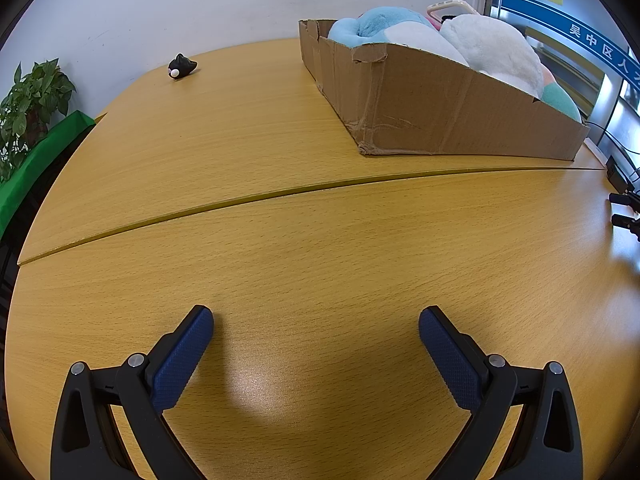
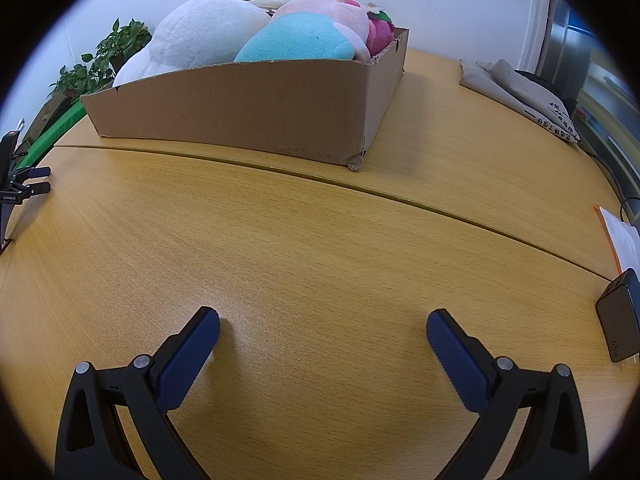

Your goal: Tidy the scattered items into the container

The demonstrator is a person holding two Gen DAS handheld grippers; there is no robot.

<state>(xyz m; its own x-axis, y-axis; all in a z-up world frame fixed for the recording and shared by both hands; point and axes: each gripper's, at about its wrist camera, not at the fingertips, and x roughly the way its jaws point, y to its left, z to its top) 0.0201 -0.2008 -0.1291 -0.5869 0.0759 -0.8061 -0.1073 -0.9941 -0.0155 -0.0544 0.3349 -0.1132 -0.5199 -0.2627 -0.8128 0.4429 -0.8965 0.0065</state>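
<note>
Though plush toys point(image 2: 208, 36) overfill the box point(image 2: 248, 108), their lower halves stay hidden.

Wall: we see a plain pale wall point(image 1: 200, 4) behind the table, faintly scuffed.
Table: we note a light wood-grain top point(image 1: 320, 240) made of two sections meeting at a curved seam point(image 1: 280, 194).
Plants: we find leafy green potted plants point(image 1: 28, 100) at the left, next to a green cloth point(image 1: 36, 160).
Glazing: we observe a glass partition with a blue band of white characters point(image 1: 592, 44) at the right.
Light: we see a soft glare patch point(image 1: 260, 388) on the tabletop.
Cloth: we note a grey folded fabric point(image 2: 516, 88) on the far right of the table.
</note>
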